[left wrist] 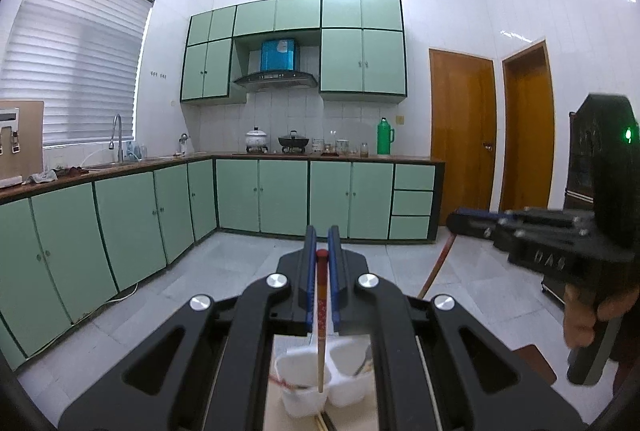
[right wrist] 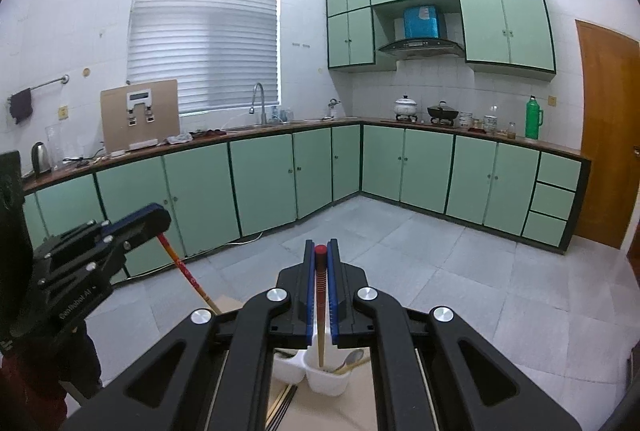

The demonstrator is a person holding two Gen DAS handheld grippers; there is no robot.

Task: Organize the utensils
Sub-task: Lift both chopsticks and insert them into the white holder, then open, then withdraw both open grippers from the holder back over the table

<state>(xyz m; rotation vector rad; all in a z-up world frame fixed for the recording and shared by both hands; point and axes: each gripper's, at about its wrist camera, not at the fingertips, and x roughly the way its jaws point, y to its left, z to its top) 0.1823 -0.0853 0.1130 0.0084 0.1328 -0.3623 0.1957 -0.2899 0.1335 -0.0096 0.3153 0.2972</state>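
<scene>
Green cabinets (left wrist: 284, 197), window blind (right wrist: 204, 39), thermos (left wrist: 385, 137), wooden door (left wrist: 462, 135)

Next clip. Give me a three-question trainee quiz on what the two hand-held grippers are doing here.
1. True or false: each hand-held gripper is shut on a chopstick.
2. What lies below the left chopstick's tip? A) sink B) white holder C) drawer
3. What colour is the top end of the right chopstick?

Key:
1. True. The left hand-held gripper and right hand-held gripper each pinch one.
2. B, the white holder.
3. Red.
</scene>
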